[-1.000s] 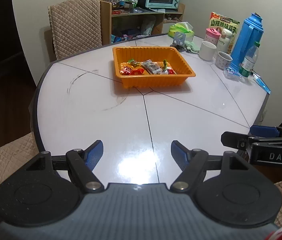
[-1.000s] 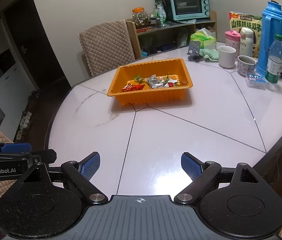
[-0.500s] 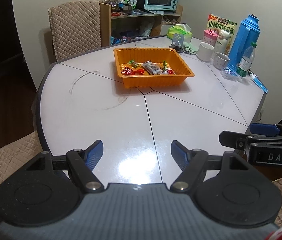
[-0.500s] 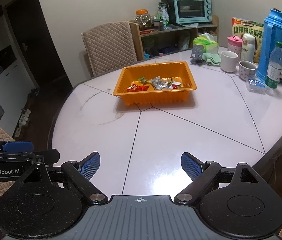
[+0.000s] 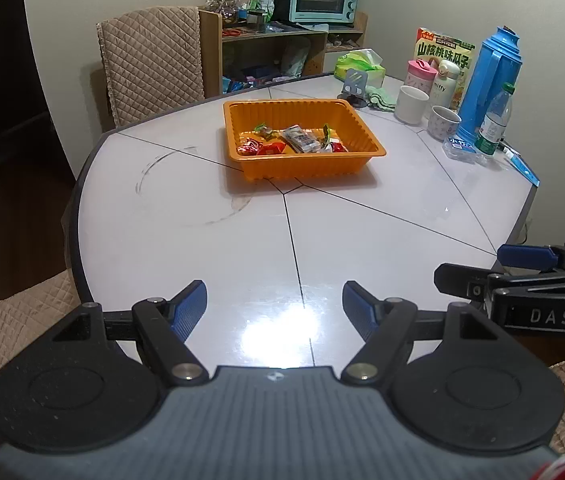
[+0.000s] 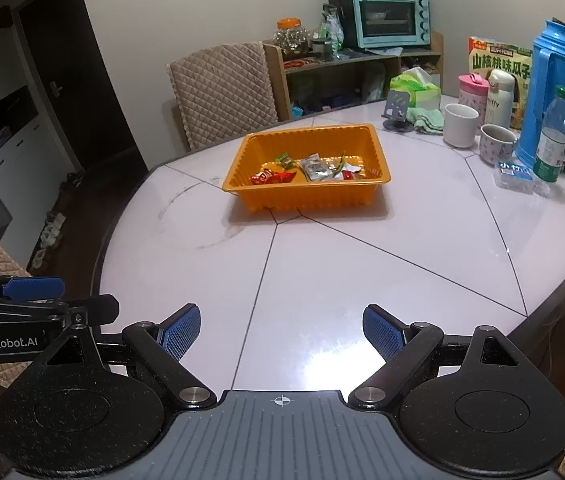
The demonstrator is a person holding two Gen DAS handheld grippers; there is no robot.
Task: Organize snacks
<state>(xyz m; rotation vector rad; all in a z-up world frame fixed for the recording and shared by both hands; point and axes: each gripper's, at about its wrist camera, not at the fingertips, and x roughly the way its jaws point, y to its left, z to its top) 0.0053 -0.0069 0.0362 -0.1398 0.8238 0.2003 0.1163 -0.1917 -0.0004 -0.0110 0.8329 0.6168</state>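
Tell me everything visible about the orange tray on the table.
The orange tray is a shallow rectangular bin of what looks like thin moulded plastic, with ribbed, sloping walls and a flat rolled rim. It sits flat and upright near the middle of the white table, over the point where the dark seams meet. A few wrapped snacks lie loose in its near half; the far half is bare. Neither gripper touches it.

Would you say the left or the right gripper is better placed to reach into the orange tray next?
Neither clearly. The left gripper and right gripper are both open, empty, and back at the near table edge, facing the tray; left looks marginally more centred.
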